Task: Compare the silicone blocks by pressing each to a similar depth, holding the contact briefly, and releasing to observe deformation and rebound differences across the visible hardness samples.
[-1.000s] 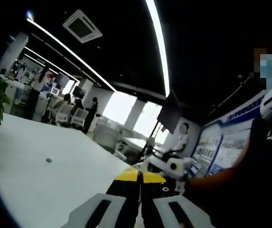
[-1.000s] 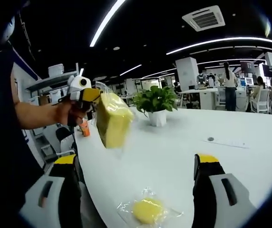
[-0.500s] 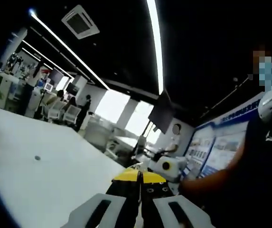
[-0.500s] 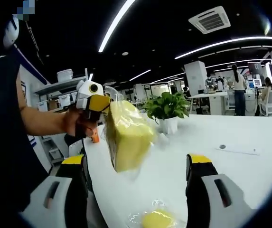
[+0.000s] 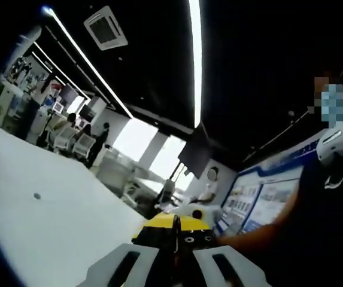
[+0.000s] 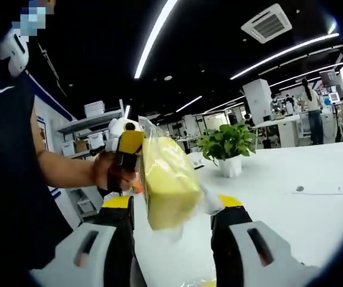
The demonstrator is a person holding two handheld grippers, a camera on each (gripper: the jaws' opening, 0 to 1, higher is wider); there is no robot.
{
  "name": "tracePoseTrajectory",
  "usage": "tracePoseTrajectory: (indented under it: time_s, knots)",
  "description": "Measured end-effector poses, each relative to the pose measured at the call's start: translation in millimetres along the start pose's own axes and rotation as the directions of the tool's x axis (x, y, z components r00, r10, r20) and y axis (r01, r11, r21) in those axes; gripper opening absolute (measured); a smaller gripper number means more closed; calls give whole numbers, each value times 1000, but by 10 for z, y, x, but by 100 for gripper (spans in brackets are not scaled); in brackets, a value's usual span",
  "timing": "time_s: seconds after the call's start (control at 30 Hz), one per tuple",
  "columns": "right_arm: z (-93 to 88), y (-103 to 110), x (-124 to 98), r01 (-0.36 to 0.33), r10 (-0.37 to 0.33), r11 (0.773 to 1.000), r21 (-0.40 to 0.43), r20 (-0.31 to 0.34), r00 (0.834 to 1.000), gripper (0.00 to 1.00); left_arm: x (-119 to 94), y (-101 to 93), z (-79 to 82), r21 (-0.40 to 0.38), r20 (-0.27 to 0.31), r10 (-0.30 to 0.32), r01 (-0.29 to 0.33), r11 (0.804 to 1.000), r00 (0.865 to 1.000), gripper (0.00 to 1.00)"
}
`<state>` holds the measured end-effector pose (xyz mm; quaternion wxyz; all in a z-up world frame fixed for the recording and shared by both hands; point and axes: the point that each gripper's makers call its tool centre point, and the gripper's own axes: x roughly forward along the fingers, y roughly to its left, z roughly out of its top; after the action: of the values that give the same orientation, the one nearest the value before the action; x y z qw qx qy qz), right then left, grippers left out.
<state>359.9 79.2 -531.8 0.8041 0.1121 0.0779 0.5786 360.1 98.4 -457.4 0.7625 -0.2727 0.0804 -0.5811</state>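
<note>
While left gripper (image 6: 136, 156) clamps bagged yellow silicone block (image 6: 165, 181), long axis near-vertical left of potted plant (image 6: 229, 146), right gripper (image 6: 172, 206) flanks it, open; no writing legible.

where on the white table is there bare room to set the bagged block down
Bare: the white table right of the potted plant, up to the small round spot. Crowded: the near edge, where the bagged yellow block hangs between the right tongs.
</note>
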Motion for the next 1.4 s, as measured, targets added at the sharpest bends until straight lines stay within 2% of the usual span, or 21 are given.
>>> tracePoseTrajectory:
  time_s: [0.07, 0.17, 0.23, 0.3, 0.33, 0.37, 0.43, 0.53, 0.63, 0.83, 0.97, 1.07, 1.17, 1.2, 1.23, 1.27, 1.4]
  knots:
    - [-35, -5, 29, 1, -1, 1000, 10, -8, 1000, 52, 20, -36, 15, 3, 4, -10, 10, 1000, 1000, 0]
    - [22, 14, 44, -15, 15, 1000, 15, 25, 1000, 51, 56, -63, 22, 8, 4, -16, 16, 1000, 1000, 0]
    - [76, 23, 41, -25, 23, 999, 32, 55, 998, 46, 78, -66, 25, 15, 2, -11, 11, 1000, 1000, 0]
    - [110, 57, 43, -57, 51, 995, 80, 72, 996, 37, 80, -65, 15, 20, -5, -9, 9, 1000, 1000, 0]
    - [124, 116, 52, -97, 88, 986, 134, 76, 993, 33, 79, -64, 14, 21, -5, -9, 9, 1000, 1000, 0]
    - [121, 122, 52, -99, 90, 985, 139, 67, 994, 30, 68, -55, 6, 23, -5, -7, 7, 1000, 1000, 0]
    - [130, 102, 51, -77, 72, 993, 90, 59, 996, 27, 47, -39, 16, 28, 4, -5, 5, 1000, 1000, 0]
    - [139, 120, 33, -77, 74, 993, 91, 36, 997, 24, 18, 16, 14, 35, -3, 14, -14, 999, 1000, 0]
    - [110, 97, 8, -56, 58, 993, 104, -16, 998, 21, -10, 73, -34, 78, -49, 48, -44, 996, 998, 0]
    - [138, 74, 1, -46, 50, 995, 94, -41, 998, 17, -63, 127, -62, 98, -63, 61, -55, 994, 996, 0]
    - [183, 54, 0, -32, 36, 994, 102, -37, 999, 16, -140, 197, -92, 91, -51, 86, -81, 993, 995, 0]
    - [138, 86, 24, -18, 23, 998, 62, -81, 996, 13, -195, 194, -141, 73, -41, 81, -78, 994, 996, 0]
    - [116, 89, 12, -19, 26, 998, 57, -116, 993, 7, -201, 181, -184, 48, -40, 81, -79, 996, 996, 0]
    - [88, 134, -7, -39, 56, 992, 121, -141, 988, 5, -197, 171, -185, 45, -43, 81, -79, 996, 996, 0]
    - [102, 124, -8, -42, 64, 988, 149, -143, 988, 4, -194, 152, -181, 45, -48, 82, -79, 996, 996, 0]
    - [124, 99, -1, -38, 55, 992, 122, -134, 989, 4, -190, 137, -170, 45, -50, 81, -79, 996, 995, 0]
    - [152, 142, 33, -50, 68, 991, 124, -147, 987, 2, -209, 123, -135, 72, -66, 75, -70, 995, 995, 0]
